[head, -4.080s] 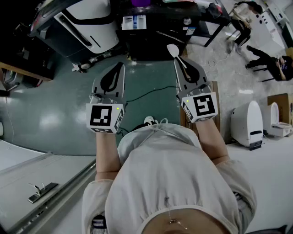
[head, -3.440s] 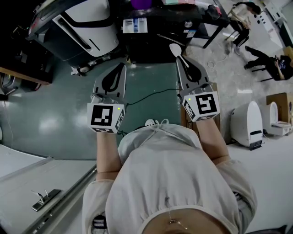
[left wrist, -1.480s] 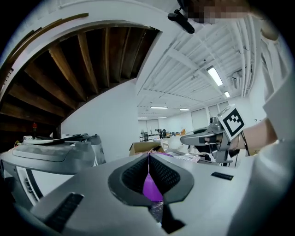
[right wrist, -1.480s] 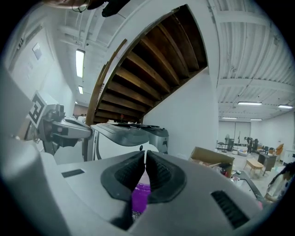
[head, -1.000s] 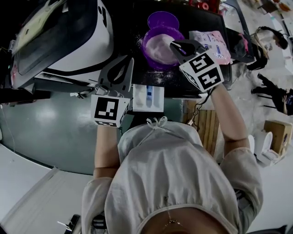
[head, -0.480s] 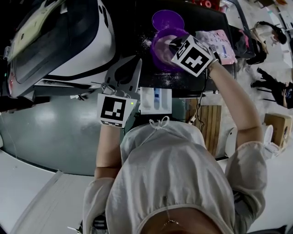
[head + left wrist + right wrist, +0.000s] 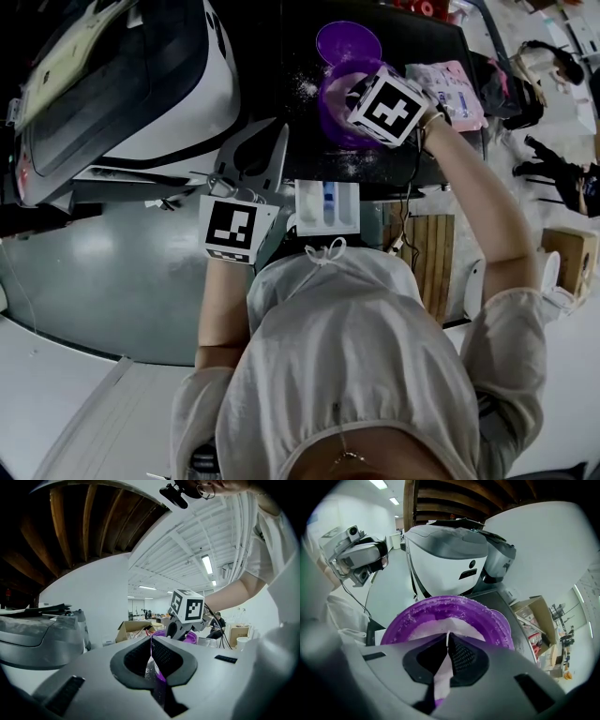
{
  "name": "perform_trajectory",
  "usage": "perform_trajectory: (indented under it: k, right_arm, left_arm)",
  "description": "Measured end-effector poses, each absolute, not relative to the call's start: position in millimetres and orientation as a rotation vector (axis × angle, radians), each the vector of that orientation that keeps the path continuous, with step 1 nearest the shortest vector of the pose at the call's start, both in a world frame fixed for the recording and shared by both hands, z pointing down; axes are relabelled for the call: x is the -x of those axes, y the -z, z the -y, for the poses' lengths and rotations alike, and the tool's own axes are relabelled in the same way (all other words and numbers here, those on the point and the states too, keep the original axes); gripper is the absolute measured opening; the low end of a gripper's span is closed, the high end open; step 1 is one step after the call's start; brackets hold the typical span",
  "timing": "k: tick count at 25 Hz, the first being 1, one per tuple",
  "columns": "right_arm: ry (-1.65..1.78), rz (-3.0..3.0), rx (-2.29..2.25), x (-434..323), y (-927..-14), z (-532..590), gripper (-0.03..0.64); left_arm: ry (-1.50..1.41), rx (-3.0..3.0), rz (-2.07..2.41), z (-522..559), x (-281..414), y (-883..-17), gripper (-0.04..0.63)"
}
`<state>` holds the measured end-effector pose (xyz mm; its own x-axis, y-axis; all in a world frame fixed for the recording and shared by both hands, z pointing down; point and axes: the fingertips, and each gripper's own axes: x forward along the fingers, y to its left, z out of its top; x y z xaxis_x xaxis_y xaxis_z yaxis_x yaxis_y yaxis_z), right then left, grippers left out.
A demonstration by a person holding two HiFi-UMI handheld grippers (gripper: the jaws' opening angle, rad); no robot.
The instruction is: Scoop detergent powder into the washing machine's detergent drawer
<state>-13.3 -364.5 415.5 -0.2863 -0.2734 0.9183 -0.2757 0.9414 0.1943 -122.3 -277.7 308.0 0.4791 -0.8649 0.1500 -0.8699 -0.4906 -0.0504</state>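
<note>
A purple bowl (image 7: 339, 92) of white detergent powder (image 7: 423, 629) stands on a dark table next to the white washing machine (image 7: 178, 80). My right gripper (image 7: 364, 92) points down into the bowl and is shut on the thin white handle of a spoon (image 7: 448, 638). The spoon's scoop end is hidden. The white detergent drawer (image 7: 326, 206) juts out near my body, below the bowl. My left gripper (image 7: 279, 131) is shut and holds nothing, left of the drawer and beside the machine. In the left gripper view, the bowl (image 7: 193, 637) shows behind the right gripper's marker cube.
A purple lid (image 7: 348, 41) lies beyond the bowl. A pink packet (image 7: 452, 89) lies at the bowl's right. Spilled powder dots the dark table (image 7: 309, 89). A wooden slat panel (image 7: 433, 262) and a green floor (image 7: 112, 272) lie below.
I have gone from the green floor to the table by the machine. Over the last second the right gripper has tipped down into the purple bowl. The left gripper has barely moved.
</note>
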Motion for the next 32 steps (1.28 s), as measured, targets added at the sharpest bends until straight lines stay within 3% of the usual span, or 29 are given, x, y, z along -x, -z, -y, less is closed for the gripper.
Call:
perform_trajectory:
  k: [14, 32]
  right_arm:
    - [-0.198, 1.923, -0.351, 16, -416, 346, 0.009]
    - [-0.873, 2.147, -0.349, 5, -373, 336, 0.009]
  left_arm:
    - [-0.285, -2.687, 1.577, 273, 129, -313, 0.023]
    - [-0.324, -2.671, 1.628, 271, 107, -307, 0.023]
